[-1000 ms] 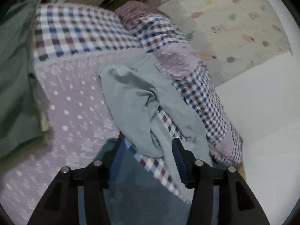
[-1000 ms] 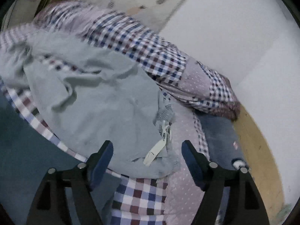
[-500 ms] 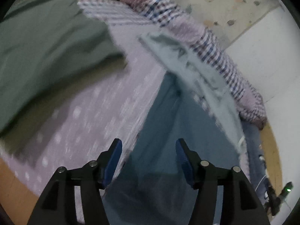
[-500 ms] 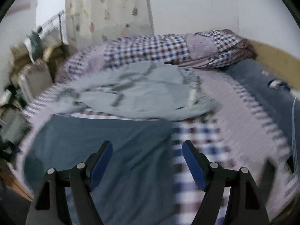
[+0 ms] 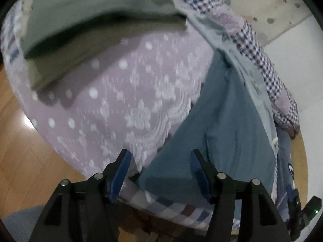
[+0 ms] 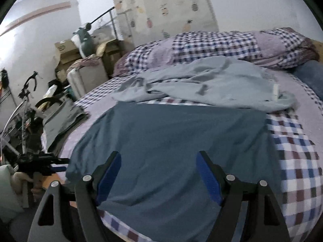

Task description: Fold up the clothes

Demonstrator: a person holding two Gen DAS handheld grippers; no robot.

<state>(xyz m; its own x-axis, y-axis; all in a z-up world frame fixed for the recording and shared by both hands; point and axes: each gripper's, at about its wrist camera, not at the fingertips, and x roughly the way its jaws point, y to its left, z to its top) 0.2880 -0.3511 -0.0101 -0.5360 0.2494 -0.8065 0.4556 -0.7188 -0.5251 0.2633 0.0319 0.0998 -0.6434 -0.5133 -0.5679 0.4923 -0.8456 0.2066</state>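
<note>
A dark teal garment (image 6: 171, 141) lies spread flat on the bed, its near edge at the bed's front. Behind it lies a crumpled light grey garment (image 6: 212, 82) with a white tag. My right gripper (image 6: 158, 173) is open, hovering over the teal garment's near edge with nothing between its fingers. In the left wrist view the same teal garment (image 5: 218, 133) runs up the right side, the grey garment (image 5: 248, 74) beyond it. My left gripper (image 5: 158, 165) is open at the teal garment's near corner, at the bed's edge. A folded dark green garment (image 5: 97, 10) lies at the far left.
The bed has a lilac lace cover (image 5: 125, 92) and a checked sheet (image 6: 294, 157). A rolled checked quilt (image 6: 218, 46) lies along the back. Wooden floor (image 5: 22, 157) lies below the bed's edge. Boxes, a suitcase (image 6: 86, 78) and a bicycle (image 6: 22, 111) crowd the left. The other hand-held gripper (image 6: 40, 164) shows at the left.
Both grippers have pulled back from over the grey garment to the bed's near edge. The teal garment now fills the foreground, and both stay open.
</note>
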